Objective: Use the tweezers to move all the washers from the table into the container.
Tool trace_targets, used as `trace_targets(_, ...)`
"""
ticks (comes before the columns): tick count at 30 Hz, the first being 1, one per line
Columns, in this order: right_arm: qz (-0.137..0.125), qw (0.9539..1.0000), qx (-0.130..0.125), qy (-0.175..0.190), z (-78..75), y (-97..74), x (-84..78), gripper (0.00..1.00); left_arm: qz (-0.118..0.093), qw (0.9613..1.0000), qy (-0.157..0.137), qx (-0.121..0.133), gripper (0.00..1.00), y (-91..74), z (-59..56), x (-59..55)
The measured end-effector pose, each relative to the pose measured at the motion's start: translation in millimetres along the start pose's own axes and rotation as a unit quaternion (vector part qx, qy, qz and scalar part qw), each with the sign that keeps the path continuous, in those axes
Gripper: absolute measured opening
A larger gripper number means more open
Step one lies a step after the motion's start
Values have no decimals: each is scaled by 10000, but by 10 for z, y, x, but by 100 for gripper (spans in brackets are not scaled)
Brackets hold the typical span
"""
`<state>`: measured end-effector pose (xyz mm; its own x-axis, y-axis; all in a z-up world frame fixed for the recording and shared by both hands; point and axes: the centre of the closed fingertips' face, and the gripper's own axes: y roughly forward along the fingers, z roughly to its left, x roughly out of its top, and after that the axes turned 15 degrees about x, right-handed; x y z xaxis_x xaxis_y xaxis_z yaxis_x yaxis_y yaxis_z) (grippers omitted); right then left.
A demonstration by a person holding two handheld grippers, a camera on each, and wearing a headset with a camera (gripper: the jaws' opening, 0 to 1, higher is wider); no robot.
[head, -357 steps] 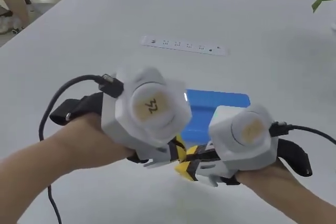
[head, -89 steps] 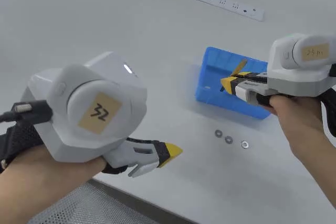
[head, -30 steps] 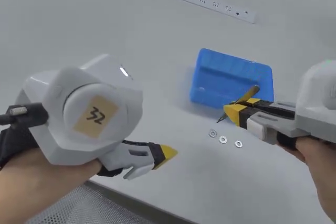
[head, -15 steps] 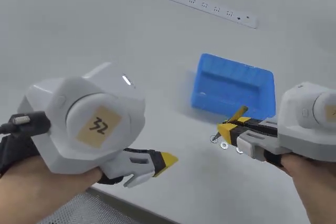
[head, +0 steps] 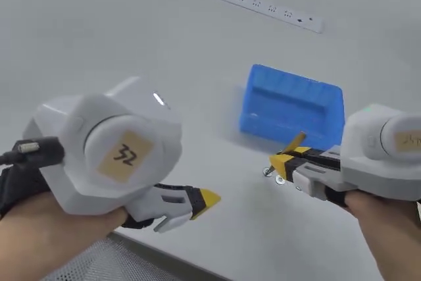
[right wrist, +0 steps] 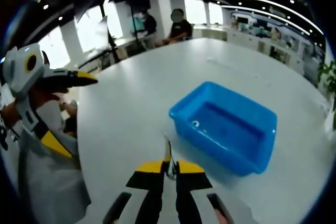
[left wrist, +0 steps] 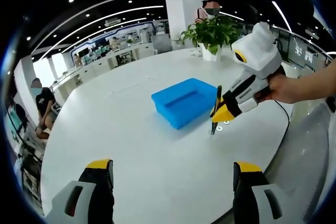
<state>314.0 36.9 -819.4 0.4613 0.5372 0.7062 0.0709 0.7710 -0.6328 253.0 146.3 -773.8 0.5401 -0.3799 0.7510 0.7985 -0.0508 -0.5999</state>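
Observation:
The blue container (head: pixel 293 106) stands on the white table. Just in front of it lie small metal washers (head: pixel 280 179). My right gripper (head: pixel 283 160) is shut on thin yellow tweezers (head: pixel 297 142), whose tips point down at the leftmost washer (head: pixel 268 172). In the left gripper view the tweezers (left wrist: pixel 216 108) touch the table beside the washers (left wrist: pixel 227 123). The right gripper view shows the jaws closed around the tweezers (right wrist: pixel 167 155), and one washer (right wrist: pixel 195 124) lies inside the container (right wrist: pixel 252 145). My left gripper (head: pixel 204 202) hovers open at the lower left, holding nothing.
A white power strip (head: pixel 265 8) lies at the back of the table. The table's front edge (head: pixel 164 241) runs under my left hand, with grey floor below. A potted plant (left wrist: pixel 212 30) stands beyond the table, and people are in the room behind.
My right gripper has come down from over the container to the washers in front of it, bringing the tweezers' tips to the leftmost washer. The left gripper has stayed put.

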Motion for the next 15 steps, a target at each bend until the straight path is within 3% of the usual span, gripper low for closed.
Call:
trace_targets(9,68,9998,-40,-194,17,17,-9,4,-4,10000,28,-29,97,-4,-31,3)
trace_targets(15,112,9998,-49,-135,24,10,-6,4,-21,10000,22,-14,97,-6,-5,9)
